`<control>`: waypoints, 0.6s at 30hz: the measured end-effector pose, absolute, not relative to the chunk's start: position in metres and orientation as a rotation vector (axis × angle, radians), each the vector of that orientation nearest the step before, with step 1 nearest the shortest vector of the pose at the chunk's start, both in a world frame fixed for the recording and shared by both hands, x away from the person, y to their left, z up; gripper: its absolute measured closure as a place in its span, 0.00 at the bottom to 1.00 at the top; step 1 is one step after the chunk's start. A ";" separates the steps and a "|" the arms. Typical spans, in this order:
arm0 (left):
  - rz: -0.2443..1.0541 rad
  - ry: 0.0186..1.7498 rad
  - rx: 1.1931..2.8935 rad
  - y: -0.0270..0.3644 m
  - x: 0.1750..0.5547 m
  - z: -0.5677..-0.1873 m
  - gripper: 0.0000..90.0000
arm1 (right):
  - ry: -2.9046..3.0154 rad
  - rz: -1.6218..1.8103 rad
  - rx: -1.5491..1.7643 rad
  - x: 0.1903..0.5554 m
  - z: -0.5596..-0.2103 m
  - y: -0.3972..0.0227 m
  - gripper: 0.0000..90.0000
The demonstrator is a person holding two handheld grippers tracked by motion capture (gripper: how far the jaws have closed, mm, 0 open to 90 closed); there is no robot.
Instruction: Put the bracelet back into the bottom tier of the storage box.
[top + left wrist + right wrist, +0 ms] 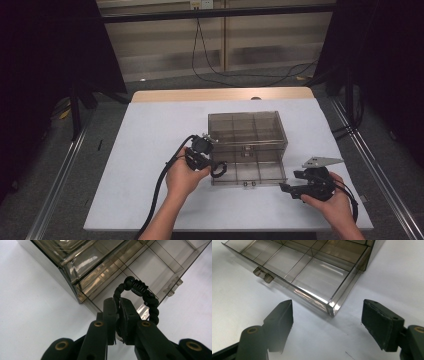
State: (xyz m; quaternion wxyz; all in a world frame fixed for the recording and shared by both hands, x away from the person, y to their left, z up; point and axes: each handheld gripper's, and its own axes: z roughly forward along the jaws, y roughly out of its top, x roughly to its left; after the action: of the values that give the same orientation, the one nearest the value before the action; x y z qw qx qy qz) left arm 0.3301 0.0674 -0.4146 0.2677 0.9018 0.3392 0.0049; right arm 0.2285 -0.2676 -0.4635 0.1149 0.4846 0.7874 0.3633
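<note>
Matte black left gripper (117, 322) pinches a beaded bracelet (140, 293) over the smoky clear-plastic drawer (312, 272); right gripper (327, 325) gapes apart.

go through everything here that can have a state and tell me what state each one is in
Drawer: pulled out of the organizer box, compartments empty.
Beaded bracelet: pinched and held over the drawer.
Left gripper: shut on the bracelet.
Right gripper: open, beside the drawer's corner.

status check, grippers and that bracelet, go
Left gripper shut on bracelet, over open drawer. Right gripper open, off drawer's corner. Nothing blocking.
</note>
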 end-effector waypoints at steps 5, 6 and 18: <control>0.018 0.914 2.433 0.067 0.331 -0.415 0.94 | 2.308 1.061 1.420 0.229 -0.464 -0.268 0.28; 0.016 0.916 2.430 0.066 0.331 -0.415 0.94 | 2.308 1.060 1.419 0.229 -0.464 -0.268 0.28; 0.031 0.894 2.445 0.058 0.329 -0.418 0.93 | 2.306 1.065 1.420 0.229 -0.463 -0.268 0.28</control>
State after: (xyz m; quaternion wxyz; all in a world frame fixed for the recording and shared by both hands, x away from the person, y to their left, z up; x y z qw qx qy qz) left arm 0.3293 0.0582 -0.4183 0.2660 0.9053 0.3310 0.0114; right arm 0.2285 -0.2677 -0.4630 0.1152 0.4847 0.7871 0.3636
